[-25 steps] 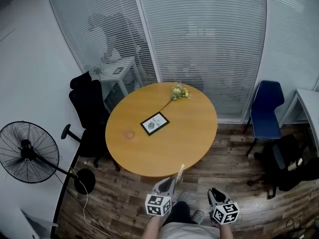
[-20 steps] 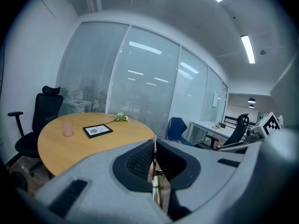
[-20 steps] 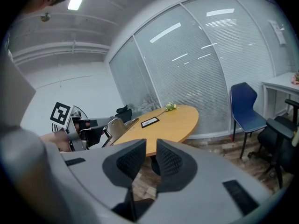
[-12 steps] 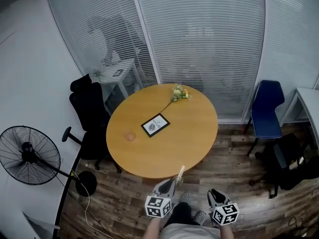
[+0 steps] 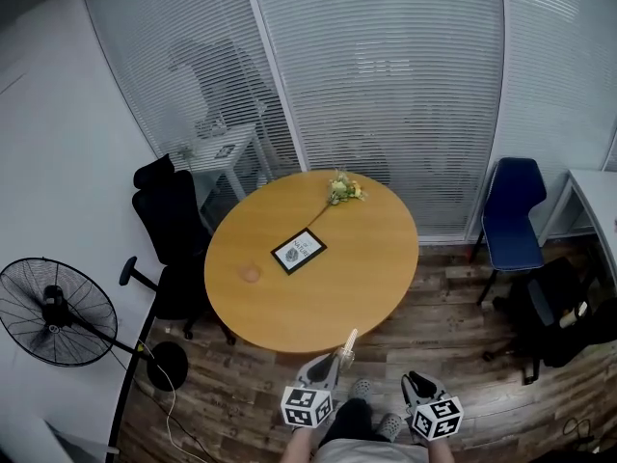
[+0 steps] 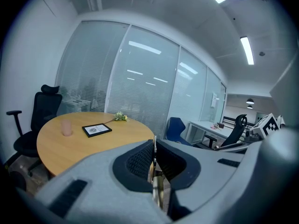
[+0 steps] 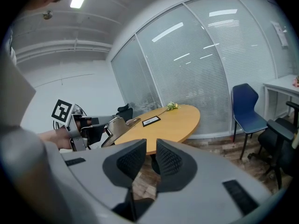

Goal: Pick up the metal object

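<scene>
Table (image 5: 357, 258): round, beyond both grippers; small cup (image 5: 251, 274) at its left, dark frame (image 5: 299, 251) mid-table, neither part of this step.
Left gripper (image 5: 339, 355): clamped on the metal object (image 5: 349, 339), a thin pale strip edge-on between the pads, its far end poking toward the near table rim.
Handling: probably thin and slippery; firm, even squeeze, no wrist twist, strip clear of the rim.
Right gripper (image 5: 413, 371): jaws parted, nothing between them; best held aside, ready to steady the free end.
</scene>
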`<state>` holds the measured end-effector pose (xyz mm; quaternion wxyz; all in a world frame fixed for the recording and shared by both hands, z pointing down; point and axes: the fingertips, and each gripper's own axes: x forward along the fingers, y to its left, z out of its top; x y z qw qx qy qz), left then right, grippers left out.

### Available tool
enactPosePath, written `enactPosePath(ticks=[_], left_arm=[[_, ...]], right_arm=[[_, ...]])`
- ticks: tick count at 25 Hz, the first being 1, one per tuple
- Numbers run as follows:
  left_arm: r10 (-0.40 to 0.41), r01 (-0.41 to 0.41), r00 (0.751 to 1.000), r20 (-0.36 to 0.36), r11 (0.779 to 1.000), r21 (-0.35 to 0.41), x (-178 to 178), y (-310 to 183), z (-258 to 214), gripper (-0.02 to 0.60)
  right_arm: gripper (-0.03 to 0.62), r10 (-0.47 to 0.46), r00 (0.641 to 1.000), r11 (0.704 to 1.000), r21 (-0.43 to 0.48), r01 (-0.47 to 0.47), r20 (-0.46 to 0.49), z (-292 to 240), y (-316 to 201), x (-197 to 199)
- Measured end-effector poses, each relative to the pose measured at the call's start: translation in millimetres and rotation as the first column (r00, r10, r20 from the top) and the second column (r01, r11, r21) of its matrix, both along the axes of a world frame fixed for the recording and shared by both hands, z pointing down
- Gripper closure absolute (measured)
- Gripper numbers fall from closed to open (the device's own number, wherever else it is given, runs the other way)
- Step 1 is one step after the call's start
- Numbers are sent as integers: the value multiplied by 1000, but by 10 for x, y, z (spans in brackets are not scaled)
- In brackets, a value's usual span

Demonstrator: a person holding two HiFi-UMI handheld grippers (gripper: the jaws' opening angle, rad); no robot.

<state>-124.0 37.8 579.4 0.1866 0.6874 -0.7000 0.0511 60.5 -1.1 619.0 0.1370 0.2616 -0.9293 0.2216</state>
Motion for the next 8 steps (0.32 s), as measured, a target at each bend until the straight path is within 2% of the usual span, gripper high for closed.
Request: enactPosePath(ticks=[8], left_arm=[[-10, 10, 1000, 0, 1000, -3, -6, 69, 16, 560]], right_arm=[[533, -4, 1000, 1000, 2, 4, 6, -10, 65, 26]])
